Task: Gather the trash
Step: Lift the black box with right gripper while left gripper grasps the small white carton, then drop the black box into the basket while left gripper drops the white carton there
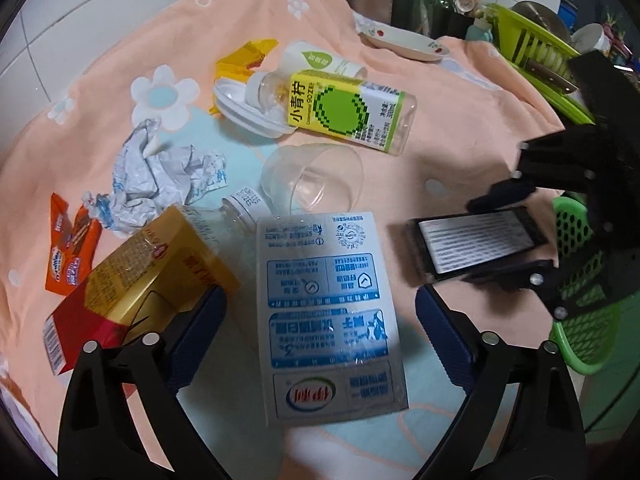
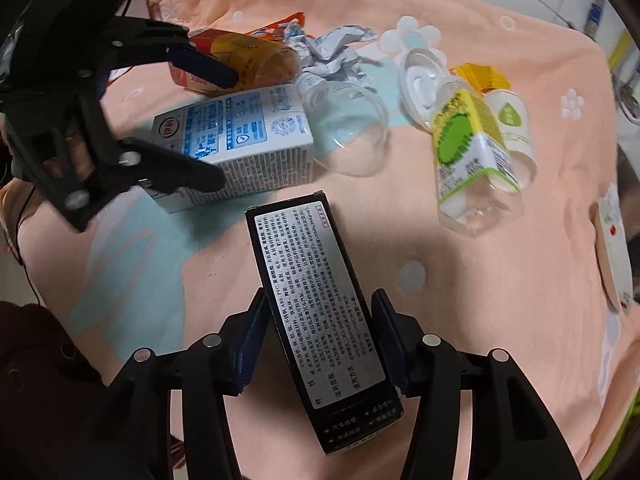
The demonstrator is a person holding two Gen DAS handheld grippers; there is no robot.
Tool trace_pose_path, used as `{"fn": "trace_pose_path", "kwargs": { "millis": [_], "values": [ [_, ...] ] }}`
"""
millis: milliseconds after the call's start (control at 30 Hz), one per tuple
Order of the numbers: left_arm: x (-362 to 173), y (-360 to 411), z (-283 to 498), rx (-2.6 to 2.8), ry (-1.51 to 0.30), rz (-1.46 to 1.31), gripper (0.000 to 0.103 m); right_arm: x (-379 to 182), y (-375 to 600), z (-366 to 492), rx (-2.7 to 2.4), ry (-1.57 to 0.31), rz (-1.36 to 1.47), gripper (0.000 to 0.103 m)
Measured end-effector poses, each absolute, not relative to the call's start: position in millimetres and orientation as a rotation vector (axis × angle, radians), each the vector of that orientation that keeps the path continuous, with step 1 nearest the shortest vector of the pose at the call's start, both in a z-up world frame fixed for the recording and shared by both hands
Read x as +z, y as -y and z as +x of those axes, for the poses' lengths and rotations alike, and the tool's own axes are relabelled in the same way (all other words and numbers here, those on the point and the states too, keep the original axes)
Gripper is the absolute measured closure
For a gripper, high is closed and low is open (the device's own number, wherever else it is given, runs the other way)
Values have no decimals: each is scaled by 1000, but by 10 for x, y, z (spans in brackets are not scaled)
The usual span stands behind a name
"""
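Observation:
Trash lies scattered on a peach flowered cloth. My left gripper hangs open over a white-and-blue milk carton, one finger on each side and neither pad touching it. In the right wrist view the left gripper straddles that same milk carton. My right gripper is shut on a long black box with a silver label. In the left wrist view the black box tilts between the right gripper's fingers, near a green basket.
Around the carton lie a yellow-and-red box, an orange wrapper, crumpled paper, a clear cup and a lime-green drink bottle. Farther back are a white lid, a plate and a green dish rack.

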State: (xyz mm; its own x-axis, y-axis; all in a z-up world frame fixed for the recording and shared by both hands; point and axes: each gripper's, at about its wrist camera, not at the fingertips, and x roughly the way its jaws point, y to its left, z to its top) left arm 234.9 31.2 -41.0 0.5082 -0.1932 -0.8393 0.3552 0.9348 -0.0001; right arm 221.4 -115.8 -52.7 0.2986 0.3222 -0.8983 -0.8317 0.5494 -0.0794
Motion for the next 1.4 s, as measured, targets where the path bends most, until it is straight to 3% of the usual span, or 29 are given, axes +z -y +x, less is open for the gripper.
{"fn": "trace_pose_path", "kwargs": {
  "millis": [233,367,500,567,633,700,1133,1400],
  "values": [
    [-543,-243,2397,-321,-1015,182,38,-515,1265,2162,805,-959,-563,54],
    [-541,-189,2359,-312,-995,221,39,-569,1240,2186,802,-991,-563,52],
    [-511,-181,2310,-327,-986,229,40,-595,1179,2286,814,-1004,-567,37],
    [-514,-187,2299,-328,-987,230,40,-617,1180,2344,814,-1020,-544,36],
    [-514,-198,2301,-327,-990,226,40,-631,1208,2391,825,-1036,-492,41],
    [-513,-197,2301,-331,-991,228,40,-602,1234,2389,819,-1027,-477,53],
    [-522,-118,2263,-340,-987,214,40,-267,1502,1873,725,-916,-408,54],
    [-259,74,2006,-438,-920,174,40,-133,2031,1356,589,-890,-297,54]
  ]
}}
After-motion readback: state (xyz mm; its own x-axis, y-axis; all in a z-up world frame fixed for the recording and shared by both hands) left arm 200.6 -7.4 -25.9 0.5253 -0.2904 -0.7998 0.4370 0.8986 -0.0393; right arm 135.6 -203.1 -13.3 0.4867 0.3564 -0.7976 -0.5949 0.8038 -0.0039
